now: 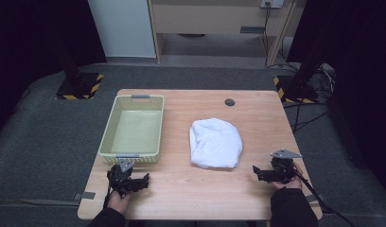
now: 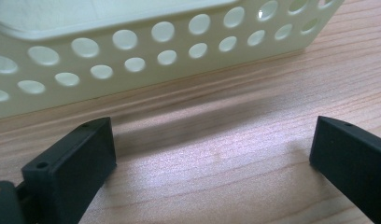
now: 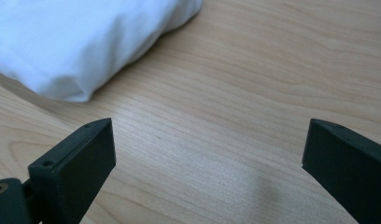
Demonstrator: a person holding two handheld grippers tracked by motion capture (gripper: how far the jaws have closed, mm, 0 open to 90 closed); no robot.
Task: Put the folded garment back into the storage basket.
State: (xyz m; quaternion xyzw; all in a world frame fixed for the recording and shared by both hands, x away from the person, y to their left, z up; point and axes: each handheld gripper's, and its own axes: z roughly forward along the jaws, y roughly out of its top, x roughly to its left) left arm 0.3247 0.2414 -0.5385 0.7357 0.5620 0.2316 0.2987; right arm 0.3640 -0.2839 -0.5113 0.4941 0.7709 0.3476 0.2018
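White cloth lies bunched mid-table, right of the cream basket. Right gripper rests at near right, jaws spread apart, nothing between them, cloth just beyond to its left. Left gripper at near left, just before the basket's near wall, jaws apart and empty

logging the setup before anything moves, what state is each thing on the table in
basket: upright, empty, on the table's left half
white cloth: bunched in a loose heap, apart from the basket, untouched
left gripper: jaws open, nothing between them, near the basket's front wall
right gripper: jaws open, nothing between them, beside the cloth, not touching it
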